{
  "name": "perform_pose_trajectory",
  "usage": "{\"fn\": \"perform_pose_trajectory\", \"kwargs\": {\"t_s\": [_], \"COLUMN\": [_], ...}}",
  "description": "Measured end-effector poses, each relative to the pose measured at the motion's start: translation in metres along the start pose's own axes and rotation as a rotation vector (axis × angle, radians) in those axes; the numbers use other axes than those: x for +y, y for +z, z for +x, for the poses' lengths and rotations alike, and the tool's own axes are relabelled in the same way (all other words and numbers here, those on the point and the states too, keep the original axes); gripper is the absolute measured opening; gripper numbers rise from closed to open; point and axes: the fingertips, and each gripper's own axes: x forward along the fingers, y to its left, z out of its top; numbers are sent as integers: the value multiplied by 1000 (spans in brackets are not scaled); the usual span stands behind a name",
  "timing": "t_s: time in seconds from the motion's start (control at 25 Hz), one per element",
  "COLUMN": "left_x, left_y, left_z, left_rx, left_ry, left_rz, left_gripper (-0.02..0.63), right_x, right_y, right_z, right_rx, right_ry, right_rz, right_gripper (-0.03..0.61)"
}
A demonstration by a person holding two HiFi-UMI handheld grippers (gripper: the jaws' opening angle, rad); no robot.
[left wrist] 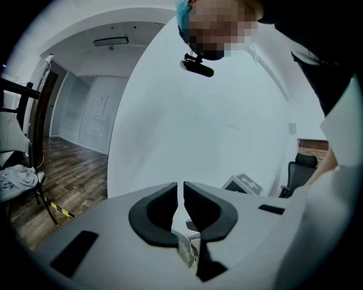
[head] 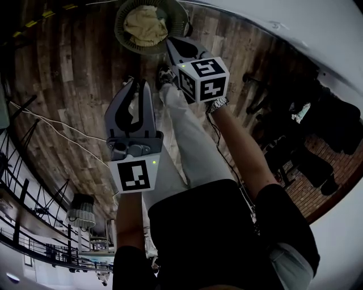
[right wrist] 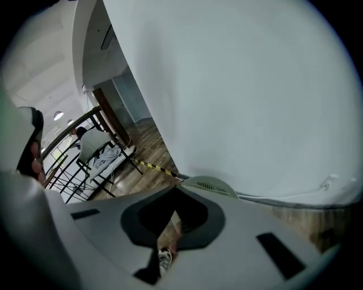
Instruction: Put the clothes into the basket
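A round dark green basket (head: 178, 17) stands on the wood floor at the top of the head view, with a cream cloth (head: 145, 25) lying inside it. My right gripper (head: 172, 44) hangs at the basket's near rim, jaws shut with nothing between them. In the right gripper view its shut jaws (right wrist: 173, 191) sit just before the basket's pale rim (right wrist: 207, 184). My left gripper (head: 137, 84) is held lower and to the left, over the person's light trouser leg, shut and empty. In the left gripper view its tips (left wrist: 181, 188) point at a white wall.
A chair draped with grey clothes (right wrist: 101, 152) stands by a black railing; the same sort of heap shows on a chair (left wrist: 16, 179) at the left. A white cable (head: 57, 127) runs over the floor. Dark chairs and gear (head: 317, 130) crowd the right.
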Motion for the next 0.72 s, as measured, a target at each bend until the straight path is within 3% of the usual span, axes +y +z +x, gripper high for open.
{"fn": "perform_pose_trajectory", "kwargs": {"t_s": [0.48, 0.72], "left_x": [-10, -27], "left_y": [56, 91], "left_z": [-30, -52], "left_rx": [-63, -96], "left_ry": [-14, -31], "left_rz": [60, 90], "left_gripper": [41, 40], "right_x": [53, 106], "right_y": [60, 83], "right_z": [-108, -180], "right_rx": [-236, -349], "right_ry": [-5, 36], "right_rz": [23, -120], "right_gripper": [9, 9]}}
